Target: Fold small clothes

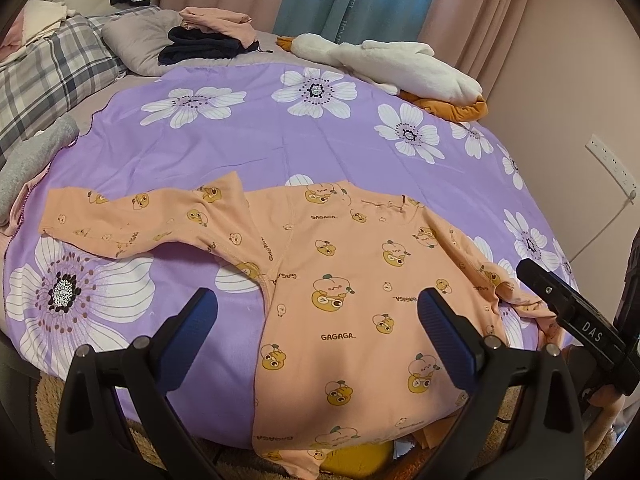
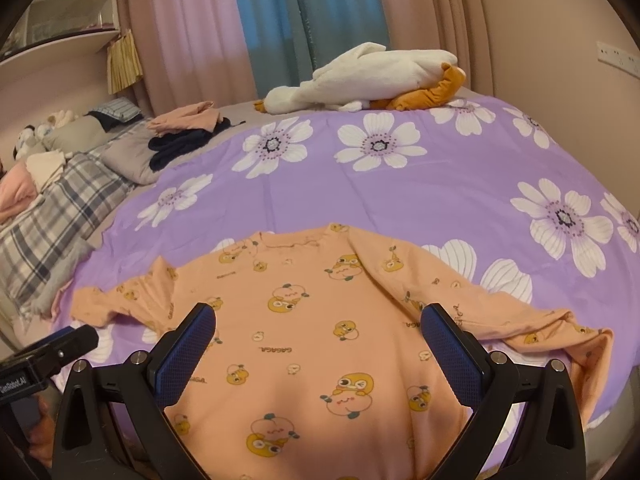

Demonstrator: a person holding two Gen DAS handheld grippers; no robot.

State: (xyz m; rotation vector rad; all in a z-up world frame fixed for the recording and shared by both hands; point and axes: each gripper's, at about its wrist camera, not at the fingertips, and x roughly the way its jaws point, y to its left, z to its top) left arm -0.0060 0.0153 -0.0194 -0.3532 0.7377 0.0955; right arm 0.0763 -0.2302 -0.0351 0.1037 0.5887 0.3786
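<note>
An orange long-sleeved top (image 1: 360,240) printed with cartoon figures lies flat on the purple flowered sheet (image 1: 280,136), neckline away from me and hem hanging over the near bed edge. Its left sleeve (image 1: 120,216) stretches out to the left. The right sleeve (image 2: 520,320) runs right and bunches at the cuff. My left gripper (image 1: 316,300) hovers open over the top's left side with nothing between its fingers. Over the middle of the top (image 2: 300,280), my right gripper (image 2: 316,316) is also open and empty. Each gripper's body shows at the edge of the other's view.
A white plush goose (image 2: 360,76) with orange feet lies at the far side of the bed. Folded pink and navy clothes (image 1: 212,36) sit by a plaid pillow (image 1: 52,76) at the far left. A grey garment (image 1: 32,156) lies at the left edge. The wall is close on the right.
</note>
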